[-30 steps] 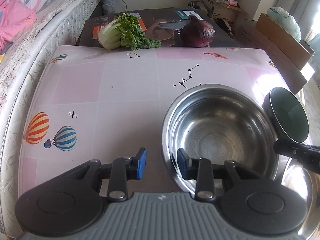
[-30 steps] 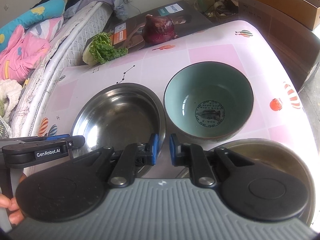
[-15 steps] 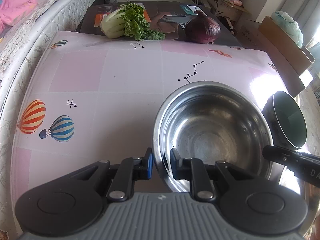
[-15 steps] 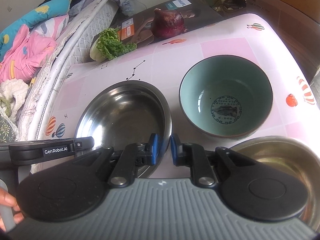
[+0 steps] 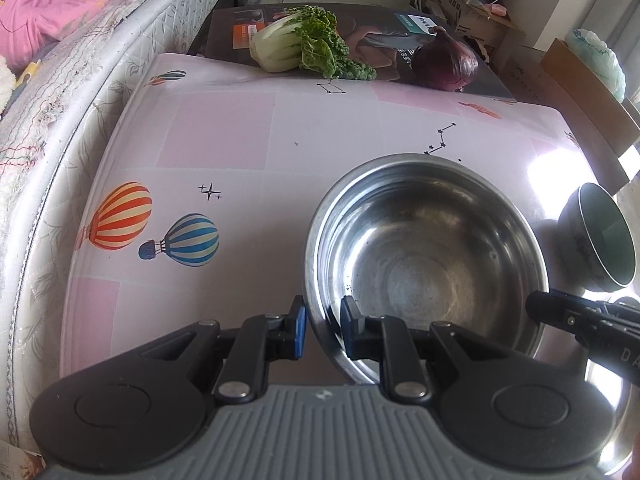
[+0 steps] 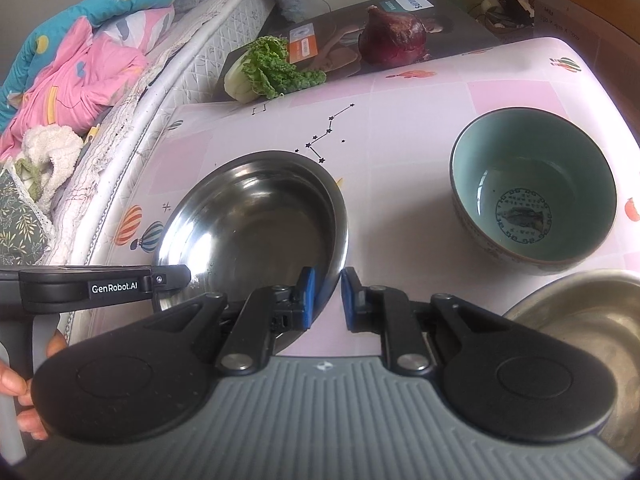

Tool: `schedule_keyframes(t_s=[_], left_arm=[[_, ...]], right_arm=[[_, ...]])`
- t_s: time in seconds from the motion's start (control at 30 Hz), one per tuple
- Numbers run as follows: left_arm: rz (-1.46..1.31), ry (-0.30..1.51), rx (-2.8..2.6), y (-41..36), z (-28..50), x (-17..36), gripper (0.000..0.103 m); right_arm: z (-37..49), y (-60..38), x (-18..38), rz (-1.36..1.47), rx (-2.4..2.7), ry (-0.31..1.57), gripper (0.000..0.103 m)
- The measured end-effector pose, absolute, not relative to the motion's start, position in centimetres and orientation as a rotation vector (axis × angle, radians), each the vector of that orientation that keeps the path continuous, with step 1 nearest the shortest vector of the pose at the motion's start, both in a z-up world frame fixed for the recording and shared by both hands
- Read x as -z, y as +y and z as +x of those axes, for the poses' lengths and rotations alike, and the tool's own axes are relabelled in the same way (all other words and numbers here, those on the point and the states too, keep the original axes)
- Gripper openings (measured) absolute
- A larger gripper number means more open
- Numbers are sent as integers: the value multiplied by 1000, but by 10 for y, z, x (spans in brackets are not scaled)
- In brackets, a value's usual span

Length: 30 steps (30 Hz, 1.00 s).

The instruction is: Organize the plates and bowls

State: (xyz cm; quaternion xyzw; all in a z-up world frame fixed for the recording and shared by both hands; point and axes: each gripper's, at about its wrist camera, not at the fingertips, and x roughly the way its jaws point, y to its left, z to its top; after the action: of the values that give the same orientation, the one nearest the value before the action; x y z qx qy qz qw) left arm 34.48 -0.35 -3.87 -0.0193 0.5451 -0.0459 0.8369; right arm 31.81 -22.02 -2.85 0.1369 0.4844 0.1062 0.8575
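Note:
A steel bowl sits on the pink balloon-print table. My left gripper is shut on the bowl's near-left rim, one blue pad outside and one inside. My right gripper is shut on the same bowl's right rim. A teal ceramic bowl with a printed medallion stands upright to the right, apart from the steel bowl. A second steel bowl lies at the near right, partly hidden by my right gripper's body.
A bok choy and a red onion rest on a flat dark box at the table's far edge. A mattress with bedding runs along the left. Cardboard boxes stand beyond the right edge.
My left gripper has closed onto the steel bowl's rim. The steel bowl has shifted left with both grippers, opening a gap to the teal bowl.

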Motion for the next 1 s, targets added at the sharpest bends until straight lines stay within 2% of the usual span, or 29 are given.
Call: schedule_keyframes(t_s=[0.17,0.3,0.4,0.57,0.63,0.8,1.0], left_arm=[[17,1120,92,-8,340,35,24],[68,1077,79,-10,334,27,42],[97,1040,65,-11,329,19,52],[144,977,60,-12,319,3,61],[159,952,68,-15,315,-4,67],[184,851,111,-27,302,-27,100],[149,817,229,-53,297,-47,103]], right_arm=[[315,-217,25,257,-214,1002,15],[313,-220,20,242,-199,990,18],[310,-223,15,232,-187,977,22],[303,-231,6,226,-172,947,25],[299,-236,1,230,-169,931,25],[287,-258,-17,244,-145,878,27],[275,-286,-36,240,-95,828,29]])
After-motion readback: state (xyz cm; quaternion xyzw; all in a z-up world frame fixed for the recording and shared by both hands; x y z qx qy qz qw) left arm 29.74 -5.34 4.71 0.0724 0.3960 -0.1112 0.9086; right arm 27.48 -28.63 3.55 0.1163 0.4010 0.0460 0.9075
